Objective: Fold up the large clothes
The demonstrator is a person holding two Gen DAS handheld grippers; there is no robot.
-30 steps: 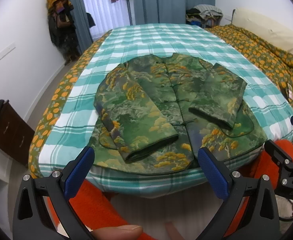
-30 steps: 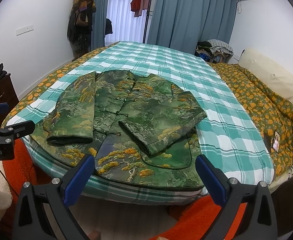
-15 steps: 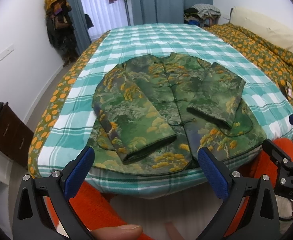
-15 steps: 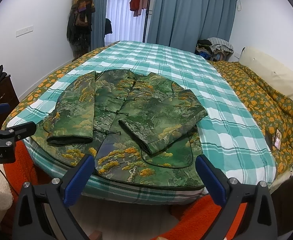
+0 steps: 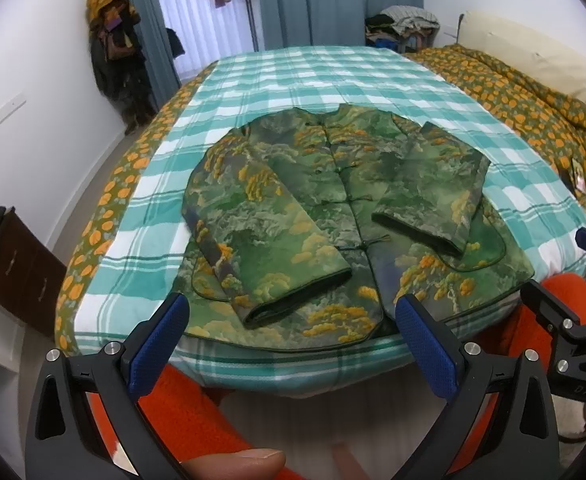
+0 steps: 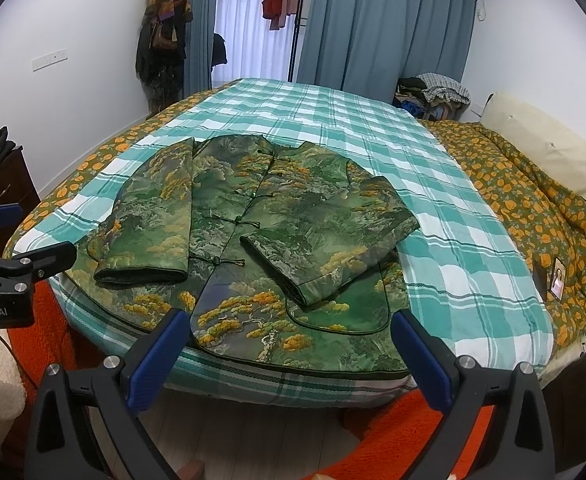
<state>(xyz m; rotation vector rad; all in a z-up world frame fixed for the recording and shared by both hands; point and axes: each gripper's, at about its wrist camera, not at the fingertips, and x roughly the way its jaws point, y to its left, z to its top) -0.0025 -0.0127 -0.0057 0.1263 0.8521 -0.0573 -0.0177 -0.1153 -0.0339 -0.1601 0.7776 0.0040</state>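
One big bed (image 5: 253,80) fills most of what I see. A green and white checked blanket (image 6: 333,120) covers it, and an orange flower quilt (image 6: 533,200) lies along its right side, with a pale pillow (image 6: 553,152) past that.

On the blanket, near the edge close to me, lies the green jacket (image 5: 333,208) with yellow trees on it. It is flat, front side up, with its knot buttons done up down the middle. Both sleeves are folded in over the front. The left sleeve (image 5: 269,240) lies slanted across the left half, its cuff pointing at me. The right sleeve (image 6: 325,240) lies slanted across the right half. The bottom hem of the jacket reaches the edge of the bed.

Blue curtains (image 6: 373,20) hang at the far end of the room, and some clothes hang on the white wall at the left. A dark brown cabinet (image 5: 13,264) stands on the left by the wall. An orange fuzzy rug (image 6: 413,432) is on the floor below the bed.

My left gripper (image 5: 291,344) is in front of the bed, just short of the hem. Its blue fingers (image 5: 157,344) are spread wide and hold nothing. My right gripper (image 6: 285,354) is also low in front of the bed, fingers (image 6: 423,360) spread wide with nothing between them. Neither one touches the jacket. A thumb (image 5: 233,466) shows at the bottom of the left view.
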